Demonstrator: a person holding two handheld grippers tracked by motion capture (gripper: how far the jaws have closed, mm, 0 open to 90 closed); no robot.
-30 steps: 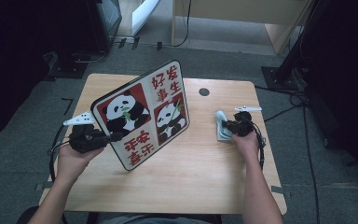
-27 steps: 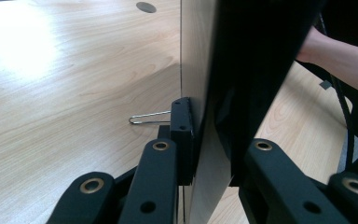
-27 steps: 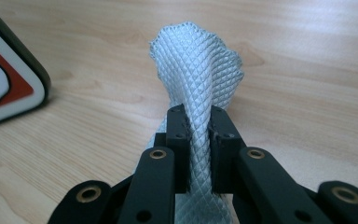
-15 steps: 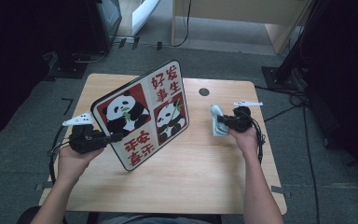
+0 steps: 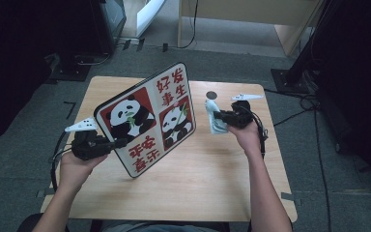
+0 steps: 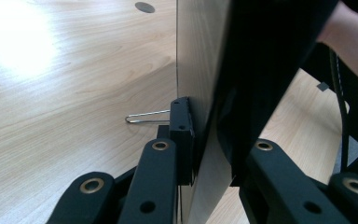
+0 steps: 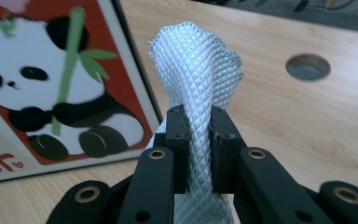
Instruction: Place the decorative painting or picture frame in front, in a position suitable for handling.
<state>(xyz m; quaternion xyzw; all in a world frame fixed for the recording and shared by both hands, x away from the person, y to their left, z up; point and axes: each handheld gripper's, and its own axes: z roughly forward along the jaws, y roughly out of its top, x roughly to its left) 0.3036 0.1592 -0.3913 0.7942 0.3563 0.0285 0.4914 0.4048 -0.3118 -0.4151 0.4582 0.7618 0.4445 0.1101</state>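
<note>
Lifted since a second ago, the right gripper (image 5: 218,115) now carries the grey cloth (image 7: 200,93) closer to the panda board (image 5: 147,118). That cloth is quilted, bunched and upright, pinched between the right jaws above the table (image 5: 212,179). The left gripper (image 5: 121,142) clamps the tilted board's lower-left edge.

The panda board (image 5: 147,118) stands tilted across the left and middle of the table (image 5: 212,183), walling that part off from side to side. Just beside its right edge hangs the cloth (image 5: 213,116), leaving a narrow gap between them. The near half of the table is bare wood, open to pass. Behind the cloth, a round hole (image 5: 211,94) sits in the tabletop.
</note>
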